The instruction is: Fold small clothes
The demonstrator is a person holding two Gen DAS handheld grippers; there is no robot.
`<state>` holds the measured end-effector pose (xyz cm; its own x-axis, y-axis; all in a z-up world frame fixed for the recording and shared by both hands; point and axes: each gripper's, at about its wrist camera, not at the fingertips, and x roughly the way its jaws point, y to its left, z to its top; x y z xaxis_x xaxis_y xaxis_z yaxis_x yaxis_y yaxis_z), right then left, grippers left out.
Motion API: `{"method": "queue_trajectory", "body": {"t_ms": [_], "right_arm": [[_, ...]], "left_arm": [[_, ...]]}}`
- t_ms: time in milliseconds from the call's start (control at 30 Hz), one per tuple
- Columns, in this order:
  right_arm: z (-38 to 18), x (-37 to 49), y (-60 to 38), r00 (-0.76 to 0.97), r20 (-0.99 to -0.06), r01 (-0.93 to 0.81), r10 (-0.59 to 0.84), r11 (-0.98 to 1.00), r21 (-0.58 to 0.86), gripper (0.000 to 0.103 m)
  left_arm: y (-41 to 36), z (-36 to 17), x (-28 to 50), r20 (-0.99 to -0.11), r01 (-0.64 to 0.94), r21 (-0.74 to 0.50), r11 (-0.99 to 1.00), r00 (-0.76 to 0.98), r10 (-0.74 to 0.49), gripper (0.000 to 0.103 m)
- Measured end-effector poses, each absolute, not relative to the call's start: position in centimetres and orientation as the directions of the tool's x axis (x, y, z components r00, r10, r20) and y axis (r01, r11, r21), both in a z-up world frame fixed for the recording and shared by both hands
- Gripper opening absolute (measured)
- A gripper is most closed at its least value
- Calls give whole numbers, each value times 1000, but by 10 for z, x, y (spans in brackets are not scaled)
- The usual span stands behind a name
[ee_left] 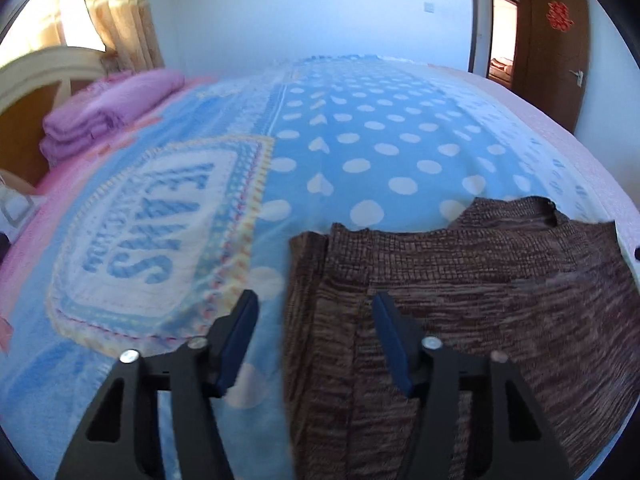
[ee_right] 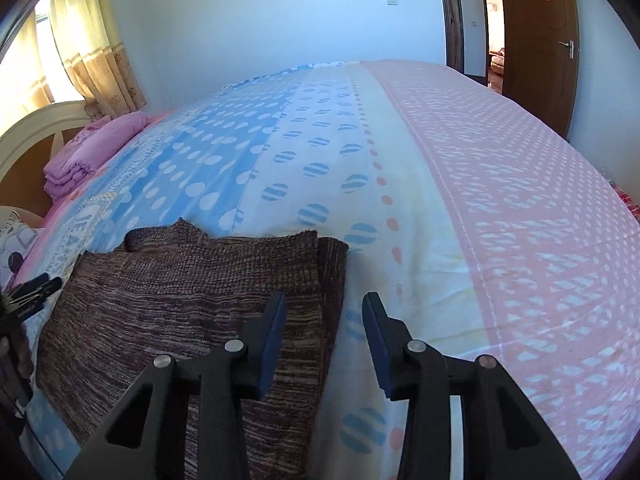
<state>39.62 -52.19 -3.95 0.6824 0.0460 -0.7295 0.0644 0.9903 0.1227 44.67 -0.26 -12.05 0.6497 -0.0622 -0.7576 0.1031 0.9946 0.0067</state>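
A wide bed (ee_right: 500,200) fills the room, spread with a blanket (ee_left: 360,152) that is blue with white dots on one part, cream with striped dots further over, and pink along the far side. A panel of blue lettering is woven into the blanket's blue part. On this blanket, near the bed's close edge, lies a brown knitted sweater (ee_left: 460,280), flat, with both side parts folded in over its body and the neck opening turned away toward the far wall. A pile of folded purple bedding (ee_left: 104,112) sits by the cream headboard (ee_left: 36,72), well apart from the sweater. Behind the headboard hangs a yellow curtain (ee_right: 92,48); across the bed from it a brown door (ee_right: 540,40) stands open.

The left gripper (ee_left: 316,320) hovers over the sweater's left folded edge, its jaws apart and nothing between them. The right gripper (ee_right: 324,324) hovers over the sweater's right folded edge, its jaws likewise parted and empty, one finger above the knit and the other above the blanket.
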Motion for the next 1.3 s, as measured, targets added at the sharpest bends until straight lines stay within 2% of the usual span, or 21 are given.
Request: {"method": "queue_trajectory", "body": {"t_ms": [33,100,167,200,467,833,967,1033,1167,1233,1267,1300], "right_arm": [[-40,395,-522,684,-728,67,48,990,128,41],[-44,393,-520,687,-725,65,58,988,141,41],[-47,390,-520,691,-721,68,58,987,144,41],[-48,388,-521,697,-715,74,53,987,145,41],[-44,381,-546,715,-699,152,26,969,192,41],[-39,397,-495,705,-697,-14,131,985,171,43],[-59,412,-454,605,-779,-102,163,987,127,45],[-58,411,-437,618,-775,-115,133,990,78,45],[-51,413,-388,614,-761,-263,212,963,56,45],[-54,417,-367,605,-774,-305,188,952,-6,45],[-62,424,-358,574,-802,-312,165,950,-28,45],[-74,434,-352,528,-838,-300,137,953,-33,44]], "left_arm": [[-2,-126,452,-776,109,-30,994,624,-91,38],[-3,-137,457,-802,120,-81,990,581,-136,18],[-6,-138,451,-787,130,-61,990,604,-127,13],[-7,-139,449,-783,129,-43,991,612,-114,5],[3,-141,435,-757,61,-34,998,650,-65,3],[7,-146,429,-752,-4,15,1000,659,14,4],[5,-147,430,-753,-13,44,999,657,41,6],[3,-146,429,-749,-12,54,998,661,48,7],[5,-146,428,-746,-26,52,998,664,56,11],[10,-146,427,-743,-68,60,996,664,90,37],[13,-146,427,-744,-84,47,995,662,91,43],[16,-146,427,-746,-97,34,995,660,90,58]]}}
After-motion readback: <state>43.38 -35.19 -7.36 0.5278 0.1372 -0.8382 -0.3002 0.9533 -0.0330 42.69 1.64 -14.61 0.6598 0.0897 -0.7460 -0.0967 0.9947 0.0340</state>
